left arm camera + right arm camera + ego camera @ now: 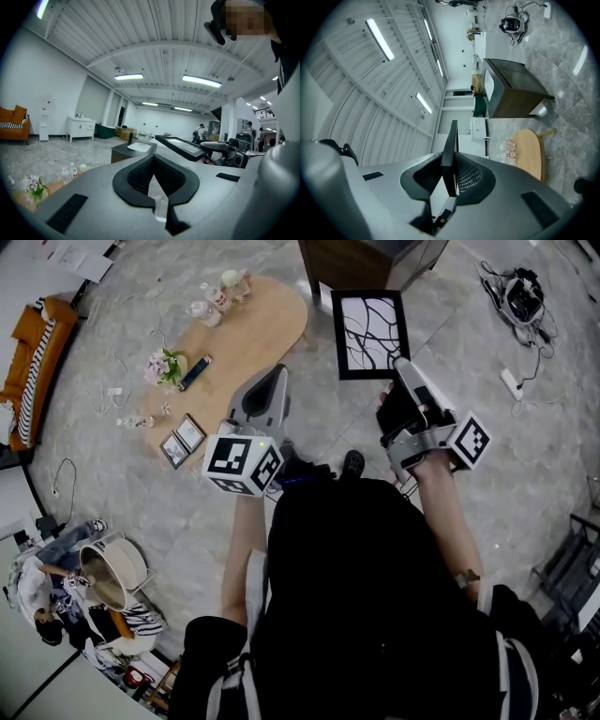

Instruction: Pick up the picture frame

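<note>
Floor (112, 493): grey marbled stone, open studio space, seen steeply from above.

1. Wooden table (253, 329), oval, far left. It carries the smaller lots listed below.
2. Dark cabinet (356, 263), far centre, just beyond the lifted frame.
3. Orange sofa (28, 371), far left edge, partly cut off.
4. Picture frame (370, 332), black border, white sheet with black branching lines. It is off the table and held in the air, right of the table and near the cabinet. The right gripper view shows it edge-on between the pads.
5. Right gripper (403, 367): jaws narrow and clamped on the frame's near right corner.
6. Left gripper (272, 379): jaws drawn together at the tips, with nothing between them, over the table's near edge.
7. Two small frames (183, 440), lying flat at the table's near end.
8. Flowers (167, 367), a dark remote (195, 372) just right of them, and bottles (211, 301) at the far end.

Risk, as judged: the frame is gripped at one corner only, so most of it hangs out unsupported. It could swing or slip between the pads. A careless swing could also knock it against the cabinet.
</note>
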Tool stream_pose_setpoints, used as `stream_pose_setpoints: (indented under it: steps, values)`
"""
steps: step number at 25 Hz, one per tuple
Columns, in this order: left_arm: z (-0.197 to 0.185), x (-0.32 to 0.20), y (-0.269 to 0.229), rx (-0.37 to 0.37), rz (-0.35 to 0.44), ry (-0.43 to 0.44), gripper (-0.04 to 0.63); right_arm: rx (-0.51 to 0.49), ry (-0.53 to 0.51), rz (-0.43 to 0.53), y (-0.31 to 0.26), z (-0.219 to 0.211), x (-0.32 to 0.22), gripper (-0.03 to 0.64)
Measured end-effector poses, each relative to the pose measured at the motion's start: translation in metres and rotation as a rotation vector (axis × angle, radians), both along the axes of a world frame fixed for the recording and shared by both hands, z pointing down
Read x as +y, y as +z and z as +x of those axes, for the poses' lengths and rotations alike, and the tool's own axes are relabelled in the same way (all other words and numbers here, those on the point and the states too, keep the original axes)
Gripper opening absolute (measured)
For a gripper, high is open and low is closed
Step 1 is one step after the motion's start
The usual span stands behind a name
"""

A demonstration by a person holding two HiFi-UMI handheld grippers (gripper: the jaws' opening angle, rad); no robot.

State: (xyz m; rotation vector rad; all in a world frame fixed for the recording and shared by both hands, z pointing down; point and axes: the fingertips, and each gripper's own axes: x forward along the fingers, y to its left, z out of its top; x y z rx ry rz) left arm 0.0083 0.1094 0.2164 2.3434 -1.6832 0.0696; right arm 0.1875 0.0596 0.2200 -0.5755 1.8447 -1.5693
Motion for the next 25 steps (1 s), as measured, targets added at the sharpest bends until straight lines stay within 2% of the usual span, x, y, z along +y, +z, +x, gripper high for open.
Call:
stream_pose_setpoints:
  steps: [9, 17, 21, 25]
  values:
    - [0.009, -0.006, -0.008, 0.008, 0.007, -0.016, 0.014, 0.016, -0.047, 0.005, -0.005, -0.003, -0.007, 0.072]
    - [0.004, 0.011, -0.005, 0.013, 0.006, -0.030, 0.012, 0.027, -0.059, -0.001, 0.001, -0.006, 0.011, 0.072]
    - [0.001, 0.047, 0.005, 0.007, 0.014, -0.023, 0.014, 0.022, -0.050, 0.007, 0.011, -0.007, 0.048, 0.072]
    - [0.001, 0.043, 0.006, 0.006, 0.012, -0.025, 0.012, 0.024, -0.052, 0.011, 0.012, -0.008, 0.044, 0.072]
